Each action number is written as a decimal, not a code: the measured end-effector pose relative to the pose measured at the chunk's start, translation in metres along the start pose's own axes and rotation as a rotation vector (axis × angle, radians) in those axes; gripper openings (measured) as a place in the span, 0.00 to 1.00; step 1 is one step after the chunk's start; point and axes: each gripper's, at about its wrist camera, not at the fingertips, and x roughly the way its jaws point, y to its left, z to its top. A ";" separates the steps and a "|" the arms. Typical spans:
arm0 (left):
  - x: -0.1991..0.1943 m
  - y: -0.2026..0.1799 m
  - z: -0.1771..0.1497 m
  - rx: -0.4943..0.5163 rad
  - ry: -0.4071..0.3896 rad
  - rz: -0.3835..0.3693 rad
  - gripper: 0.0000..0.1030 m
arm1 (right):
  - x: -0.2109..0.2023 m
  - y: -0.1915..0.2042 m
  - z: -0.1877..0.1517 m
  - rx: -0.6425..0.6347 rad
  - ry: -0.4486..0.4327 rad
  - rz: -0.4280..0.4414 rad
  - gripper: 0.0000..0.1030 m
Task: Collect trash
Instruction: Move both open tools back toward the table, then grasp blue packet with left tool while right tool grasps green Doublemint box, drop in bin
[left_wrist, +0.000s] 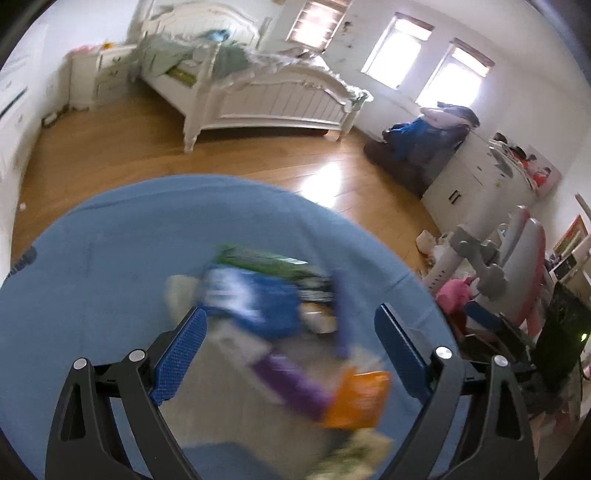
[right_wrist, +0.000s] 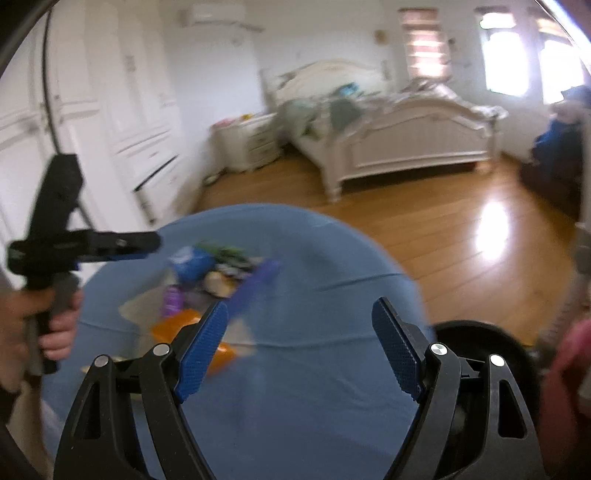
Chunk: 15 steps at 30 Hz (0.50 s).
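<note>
A blurred heap of trash lies on the blue-covered round table (left_wrist: 92, 277): a blue packet (left_wrist: 255, 299), a green packet (left_wrist: 266, 260), a purple wrapper (left_wrist: 291, 380), an orange packet (left_wrist: 358, 395) and crumpled white paper (left_wrist: 177, 291). My left gripper (left_wrist: 291, 308) hovers over the heap, open, with nothing pressed between its pads. The right wrist view shows the same heap further off, with the blue packet (right_wrist: 192, 264) and orange packet (right_wrist: 177, 325). My right gripper (right_wrist: 301, 302) is open over the bare blue cloth (right_wrist: 314, 369). The left gripper (right_wrist: 147, 243) shows there at the left, held by a hand (right_wrist: 55, 325).
A white bed (left_wrist: 266, 99) and nightstand (left_wrist: 107, 70) stand across the wooden floor (left_wrist: 258, 158). A pink-grey chair (left_wrist: 517, 251) and clutter crowd the right of the table. White wardrobe doors (right_wrist: 110, 122) line the left wall. A black round object (right_wrist: 476, 343) sits by the table's right edge.
</note>
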 end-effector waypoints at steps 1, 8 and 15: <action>0.004 0.012 0.002 -0.017 0.016 -0.011 0.83 | 0.008 0.006 0.005 -0.004 0.015 0.020 0.77; 0.037 0.057 0.006 -0.075 0.095 -0.099 0.65 | 0.082 0.044 0.057 -0.124 0.152 0.116 0.61; 0.045 0.045 0.002 0.041 0.086 -0.092 0.36 | 0.150 0.074 0.090 -0.269 0.292 0.128 0.57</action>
